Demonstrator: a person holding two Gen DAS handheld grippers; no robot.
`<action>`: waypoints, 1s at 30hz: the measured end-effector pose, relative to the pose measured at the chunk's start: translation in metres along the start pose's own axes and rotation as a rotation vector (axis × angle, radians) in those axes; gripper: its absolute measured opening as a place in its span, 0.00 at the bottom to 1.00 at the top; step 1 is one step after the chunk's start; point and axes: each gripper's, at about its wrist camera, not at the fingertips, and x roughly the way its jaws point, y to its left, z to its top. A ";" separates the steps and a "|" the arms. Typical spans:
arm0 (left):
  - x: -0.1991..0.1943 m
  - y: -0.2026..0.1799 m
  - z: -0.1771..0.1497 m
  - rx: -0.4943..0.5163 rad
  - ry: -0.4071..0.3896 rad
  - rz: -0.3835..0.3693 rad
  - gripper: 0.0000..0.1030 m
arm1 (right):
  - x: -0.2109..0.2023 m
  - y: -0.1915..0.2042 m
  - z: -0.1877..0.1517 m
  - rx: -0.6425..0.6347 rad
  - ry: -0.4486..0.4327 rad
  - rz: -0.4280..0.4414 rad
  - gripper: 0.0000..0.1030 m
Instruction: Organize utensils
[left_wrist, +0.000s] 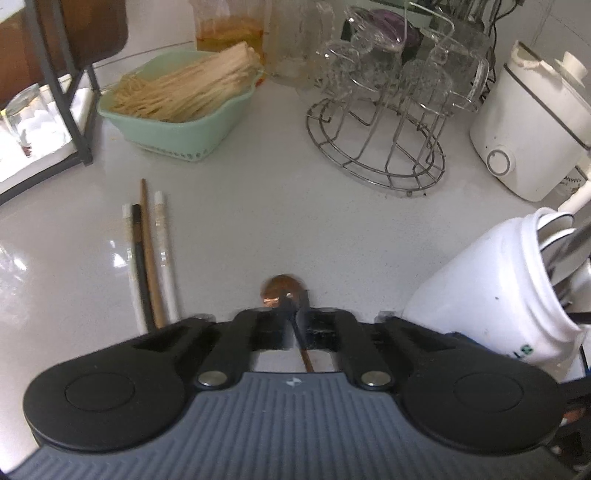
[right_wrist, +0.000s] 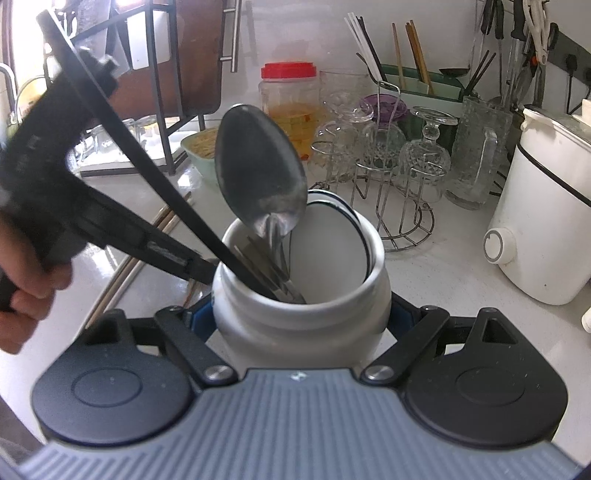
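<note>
Two grippers share the work: your left gripper is clamped on the thin handle of a copper spoon whose bowl lies just above the white counter, while your right gripper hugs the body of the white jar, apparently to steady it as a holder. Inside the jar stand a steel spoon and other cutlery, so its mouth is crowded on the left and freer on the right. Beyond, loose chopsticks wait on open counter; farther off, the green basket and glass rack bound your room.
</note>
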 end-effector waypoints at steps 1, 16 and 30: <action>-0.004 0.002 0.000 -0.006 -0.007 -0.001 0.01 | 0.000 0.001 0.000 0.003 -0.001 -0.004 0.88; -0.002 0.021 -0.014 -0.049 0.021 -0.039 0.06 | 0.005 0.013 0.002 0.038 -0.015 -0.043 0.88; 0.017 0.003 0.007 -0.060 0.098 0.067 0.09 | 0.005 0.012 0.002 0.029 -0.021 -0.033 0.88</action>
